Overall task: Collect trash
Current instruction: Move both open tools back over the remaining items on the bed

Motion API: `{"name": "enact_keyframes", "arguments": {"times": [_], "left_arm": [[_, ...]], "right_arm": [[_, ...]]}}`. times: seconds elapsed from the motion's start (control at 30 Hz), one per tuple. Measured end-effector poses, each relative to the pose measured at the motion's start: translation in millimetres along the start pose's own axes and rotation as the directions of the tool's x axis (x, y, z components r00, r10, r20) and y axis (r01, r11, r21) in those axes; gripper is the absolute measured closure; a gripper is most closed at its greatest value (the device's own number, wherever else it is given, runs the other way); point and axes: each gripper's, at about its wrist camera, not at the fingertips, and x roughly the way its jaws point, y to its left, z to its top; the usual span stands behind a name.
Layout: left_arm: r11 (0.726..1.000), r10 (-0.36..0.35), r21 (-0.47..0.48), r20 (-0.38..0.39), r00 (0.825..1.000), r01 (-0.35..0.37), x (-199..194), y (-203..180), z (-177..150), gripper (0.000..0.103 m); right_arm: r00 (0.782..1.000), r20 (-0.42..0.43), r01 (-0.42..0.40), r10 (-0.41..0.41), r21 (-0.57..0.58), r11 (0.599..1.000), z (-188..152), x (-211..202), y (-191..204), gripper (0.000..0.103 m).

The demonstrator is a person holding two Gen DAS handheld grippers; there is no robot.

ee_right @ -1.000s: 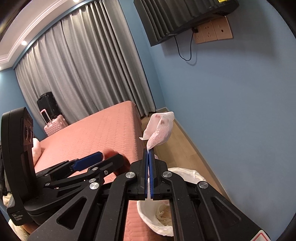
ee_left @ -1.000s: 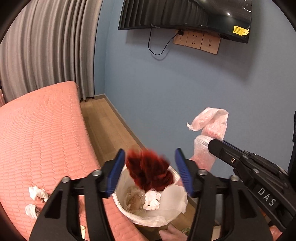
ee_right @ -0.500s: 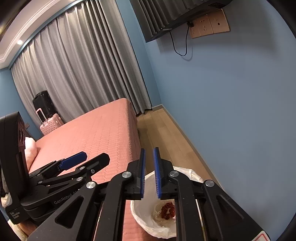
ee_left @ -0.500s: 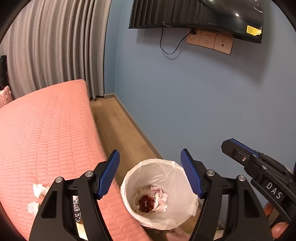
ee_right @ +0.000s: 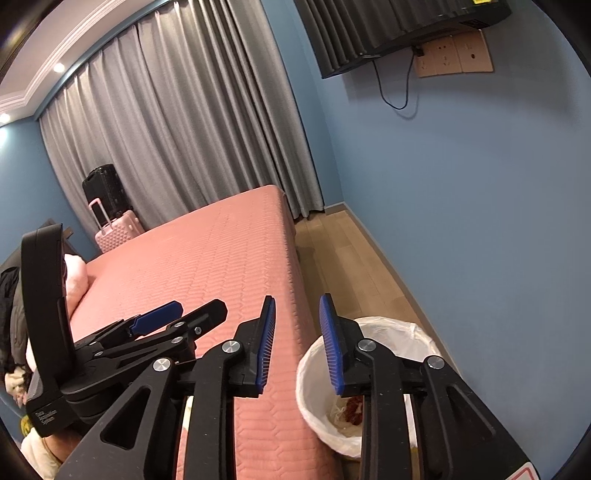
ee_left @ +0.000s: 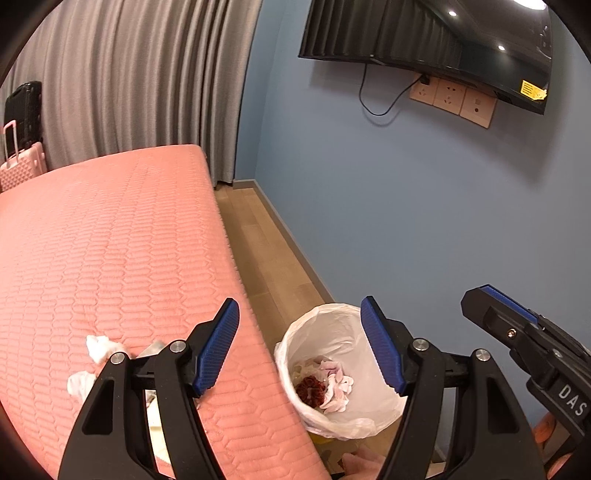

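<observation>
A white-lined trash bin [ee_left: 334,321] stands on the floor against the bed's edge. In it lie a dark red fluffy piece [ee_left: 310,388] and a pink-white tissue [ee_left: 338,387]. My left gripper [ee_left: 301,343] is open above the bed edge and bin, with nothing between its blue pads. Crumpled white tissues [ee_left: 99,347] lie on the pink bed [ee_left: 110,240] to its left. In the right wrist view my right gripper [ee_right: 299,339] hangs over the bin [ee_right: 395,330]. Its jaws are opening and hold nothing. The red piece [ee_right: 354,406] shows below them.
A narrow strip of wooden floor [ee_left: 258,236] runs between the bed and the blue wall [ee_left: 406,221]. Grey curtains [ee_right: 184,129], a pink suitcase [ee_right: 118,225] and a black one stand at the far end. A wall TV [ee_left: 424,33] hangs above sockets.
The red piece has dropped from the left gripper into the bin. The right gripper has opened and its pink tissue now lies in the bin. Both views have swung left toward the bed.
</observation>
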Motion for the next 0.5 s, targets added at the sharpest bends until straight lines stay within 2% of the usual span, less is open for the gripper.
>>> {"name": "enact_keyframes", "arguments": {"times": [0.4,0.5], "left_arm": [[0.996,0.07,-0.057,0.012,0.997,-0.069,-20.8,47.2,-13.0,0.037],[0.993,0.087,-0.08,0.012,0.996,-0.086,-25.6,60.9,-18.1,0.029]], "right_arm": [[0.997,-0.046,-0.057,0.054,-0.054,0.997,-19.2,6.2,55.0,0.07],[0.996,-0.063,-0.073,0.069,-0.063,0.995,-24.9,9.6,66.7,0.069]]}}
